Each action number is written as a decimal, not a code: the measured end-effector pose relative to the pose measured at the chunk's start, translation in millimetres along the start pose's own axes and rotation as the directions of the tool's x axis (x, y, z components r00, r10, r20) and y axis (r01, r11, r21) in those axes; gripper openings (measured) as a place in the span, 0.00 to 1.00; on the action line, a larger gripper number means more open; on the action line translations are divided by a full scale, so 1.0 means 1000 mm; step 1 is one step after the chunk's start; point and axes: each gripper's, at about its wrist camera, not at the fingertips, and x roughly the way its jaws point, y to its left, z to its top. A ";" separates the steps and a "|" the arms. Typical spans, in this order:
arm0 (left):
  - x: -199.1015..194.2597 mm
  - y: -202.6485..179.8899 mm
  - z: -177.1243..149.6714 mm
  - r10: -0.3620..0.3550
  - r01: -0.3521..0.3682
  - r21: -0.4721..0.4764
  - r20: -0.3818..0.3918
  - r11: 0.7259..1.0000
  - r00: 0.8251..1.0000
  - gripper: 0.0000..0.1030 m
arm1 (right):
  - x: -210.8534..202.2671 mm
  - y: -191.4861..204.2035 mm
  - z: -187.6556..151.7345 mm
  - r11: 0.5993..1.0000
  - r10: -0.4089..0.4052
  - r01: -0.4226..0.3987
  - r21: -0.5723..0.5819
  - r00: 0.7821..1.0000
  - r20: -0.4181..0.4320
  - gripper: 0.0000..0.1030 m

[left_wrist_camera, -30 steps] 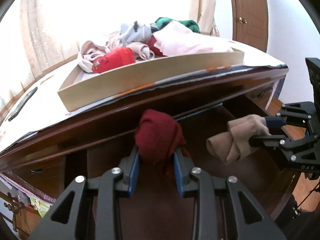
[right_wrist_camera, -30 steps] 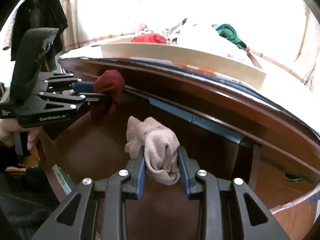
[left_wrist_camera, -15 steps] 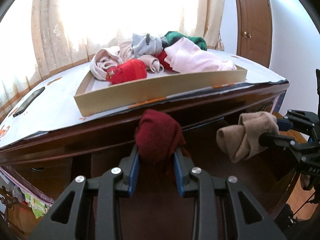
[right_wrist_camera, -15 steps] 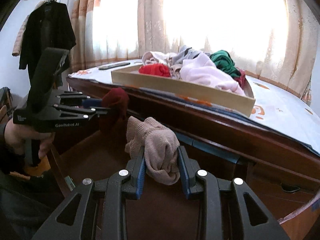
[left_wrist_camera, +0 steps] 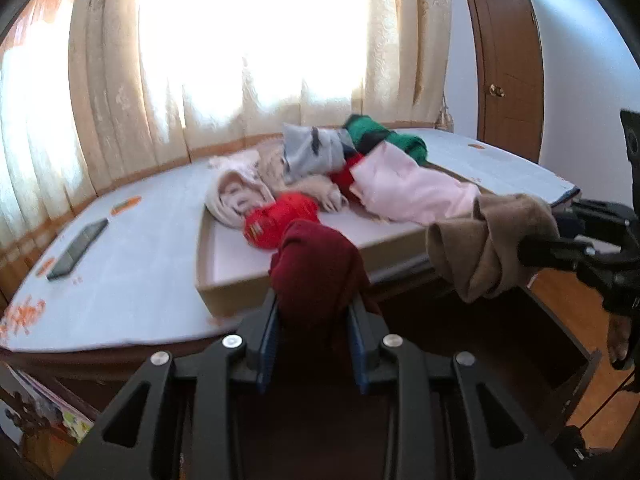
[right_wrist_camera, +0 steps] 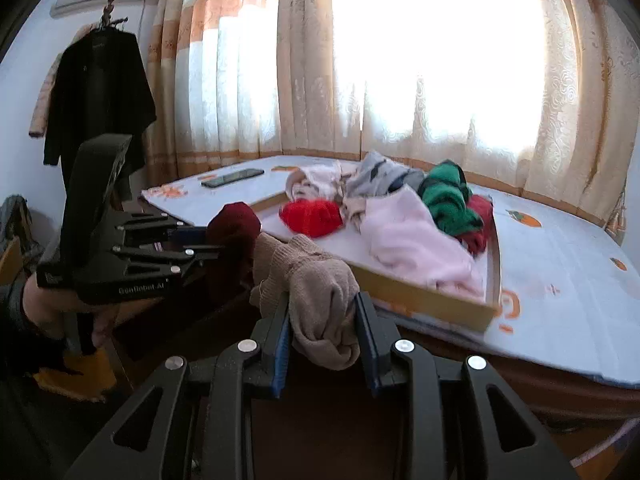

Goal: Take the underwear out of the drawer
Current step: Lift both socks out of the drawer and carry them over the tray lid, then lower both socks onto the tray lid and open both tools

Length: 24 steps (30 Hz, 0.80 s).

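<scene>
1. right now my left gripper [left_wrist_camera: 312,344] is clenched on a maroon roll [left_wrist_camera: 316,268], and my right gripper [right_wrist_camera: 323,344] is clenched on a tan roll [right_wrist_camera: 320,292]. both rolls sit well between the blue pads.
2. both rolls are out of the drawer [left_wrist_camera: 552,344], held above the level of the desk top [left_wrist_camera: 132,280]. the drawer is below and to the right in the left view, open and dark inside.
3. the step in hand, as i judge it, is carrying both rolls to the tray [right_wrist_camera: 424,300] on the desk, where a pile [left_wrist_camera: 320,184] of red, pink, grey and green pieces lies.
4. to do it well i would keep both grips firm until each roll is over the tray floor, not only over its near wall.
5. the bare part of the tray is at the near left, by the red roll [left_wrist_camera: 280,216]; that looks the best spot for the maroon one.
6. the tan roll hangs loose below my right pads, so i would lift it clear of the near wall before going forward, or its tail may catch.
7. the two grippers are close side by side. i would keep them apart and set down one at a time, left first.
8. the phone [left_wrist_camera: 78,248] lies far left on the desk, well apart from my path.
</scene>
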 end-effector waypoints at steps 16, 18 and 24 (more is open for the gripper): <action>0.035 0.037 0.048 0.065 -0.064 0.020 -0.023 0.998 0.998 0.29 | 0.049 -0.020 0.060 0.998 -0.006 0.007 0.058 1.000 -0.017 0.32; 0.043 0.042 0.054 0.070 -0.069 0.016 -0.036 0.997 0.997 0.29 | 0.059 -0.024 0.065 0.998 -0.008 0.010 0.068 1.000 -0.028 0.32; 0.071 0.052 0.058 0.068 -0.069 -0.002 -0.102 0.998 0.992 0.29 | 0.092 -0.032 0.070 0.996 -0.017 0.024 0.084 0.996 -0.088 0.32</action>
